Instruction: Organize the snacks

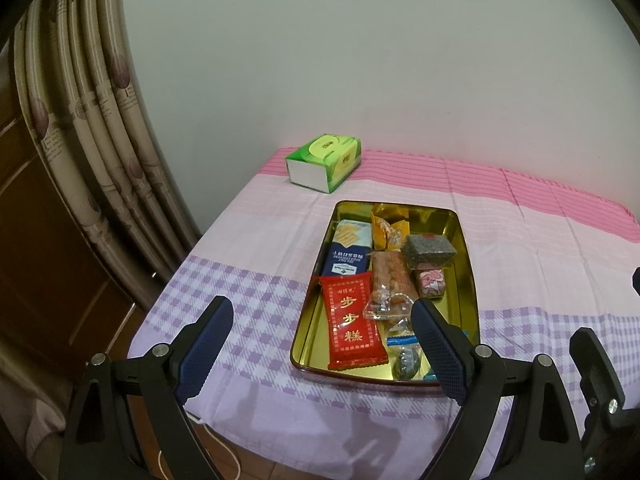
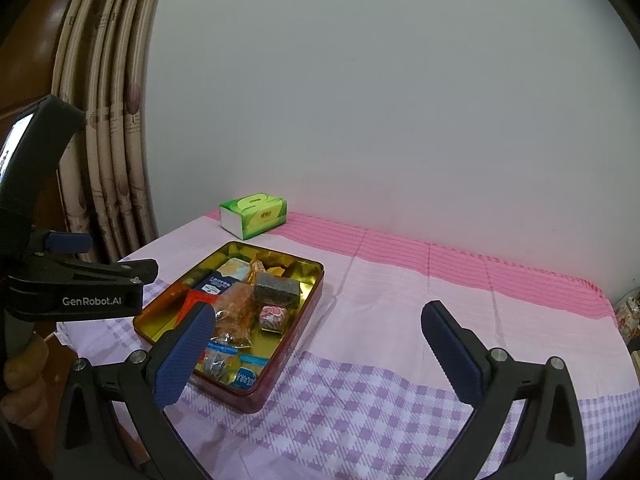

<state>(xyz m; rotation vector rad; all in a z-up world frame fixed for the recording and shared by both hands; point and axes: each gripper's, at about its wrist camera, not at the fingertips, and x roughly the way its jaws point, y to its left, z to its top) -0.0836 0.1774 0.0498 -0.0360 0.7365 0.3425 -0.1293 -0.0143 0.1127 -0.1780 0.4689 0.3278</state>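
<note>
A gold-lined tin box point(image 1: 466, 264) point(image 2: 310, 280) sits on the checked tablecloth and holds several snacks: a red packet point(image 1: 352, 322), a blue cracker pack point(image 1: 347, 254), an orange clear-wrapped snack point(image 1: 390, 276) point(image 2: 236, 310), a grey seed block point(image 1: 429, 251) point(image 2: 277, 289) and a pink candy point(image 1: 430, 282) point(image 2: 273, 317). My left gripper point(image 1: 322, 312) is open and empty, above the table's near edge, its right finger over the tin's near corner. My right gripper point(image 2: 318, 322) is open and empty, right of the tin. The left tool body point(image 2: 76, 284) shows at the left of the right wrist view.
A green tissue box point(image 1: 325, 162) point(image 2: 254, 216) stands at the table's far left by the wall. Curtains point(image 1: 88, 152) hang left of the table. The tablecloth point(image 2: 440, 320) stretches to the right of the tin. A white cable point(image 1: 224, 452) hangs below the near edge.
</note>
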